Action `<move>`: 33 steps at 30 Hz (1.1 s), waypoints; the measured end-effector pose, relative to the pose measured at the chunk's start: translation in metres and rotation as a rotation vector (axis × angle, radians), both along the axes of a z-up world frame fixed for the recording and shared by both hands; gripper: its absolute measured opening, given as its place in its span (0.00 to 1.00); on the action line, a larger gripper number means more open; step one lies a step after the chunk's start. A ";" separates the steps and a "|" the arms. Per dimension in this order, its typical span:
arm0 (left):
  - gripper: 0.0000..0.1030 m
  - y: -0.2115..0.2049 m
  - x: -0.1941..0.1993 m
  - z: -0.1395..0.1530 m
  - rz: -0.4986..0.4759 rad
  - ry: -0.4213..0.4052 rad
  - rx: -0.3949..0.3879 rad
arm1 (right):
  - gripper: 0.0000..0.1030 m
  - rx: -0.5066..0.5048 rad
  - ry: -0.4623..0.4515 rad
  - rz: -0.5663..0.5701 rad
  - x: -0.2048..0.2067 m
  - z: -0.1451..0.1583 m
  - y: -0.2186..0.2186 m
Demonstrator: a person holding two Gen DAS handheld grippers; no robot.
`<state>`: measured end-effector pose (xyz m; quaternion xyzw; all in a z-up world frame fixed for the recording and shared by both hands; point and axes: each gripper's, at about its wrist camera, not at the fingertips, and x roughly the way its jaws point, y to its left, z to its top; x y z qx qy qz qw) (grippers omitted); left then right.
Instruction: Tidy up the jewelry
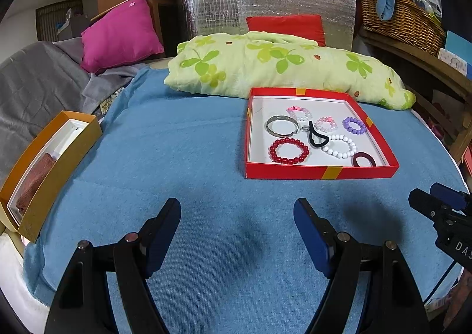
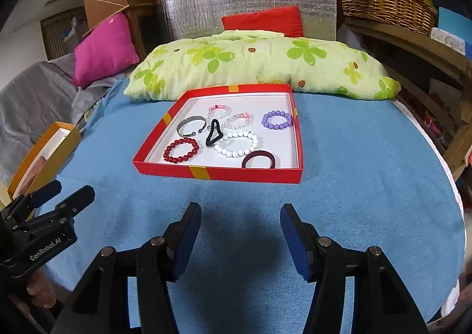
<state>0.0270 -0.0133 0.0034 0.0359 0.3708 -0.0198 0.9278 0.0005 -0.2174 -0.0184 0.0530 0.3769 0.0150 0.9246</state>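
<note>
Both the left hand-held gripper [image 1: 237, 217] and right hand-held gripper [image 2: 240, 223] hover wide and empty over the blue blanket [image 1: 183, 157], bracelets lying loose in the red tray [image 2: 298, 127] at twelve o'clock; sorting could be starting or finished.

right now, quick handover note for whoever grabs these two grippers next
Left gripper: open, holding nothing, over the blue cloth.
Right gripper: open, holding nothing.
Red tray: holds beaded bracelets, a metal bangle and hair ties, all loose.
Orange box sits at the left edge.
This fits either pieces gathered in the tray or waiting to be sorted out; check which before moving anything.
</note>
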 end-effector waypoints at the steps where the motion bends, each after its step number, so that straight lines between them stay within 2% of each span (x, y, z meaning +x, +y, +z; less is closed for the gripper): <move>1: 0.77 0.000 0.000 0.000 0.001 -0.001 0.002 | 0.58 -0.006 0.002 -0.001 0.000 -0.001 0.000; 33: 0.77 -0.006 -0.006 0.010 -0.004 -0.038 0.016 | 0.58 0.006 -0.019 -0.003 -0.004 0.005 -0.003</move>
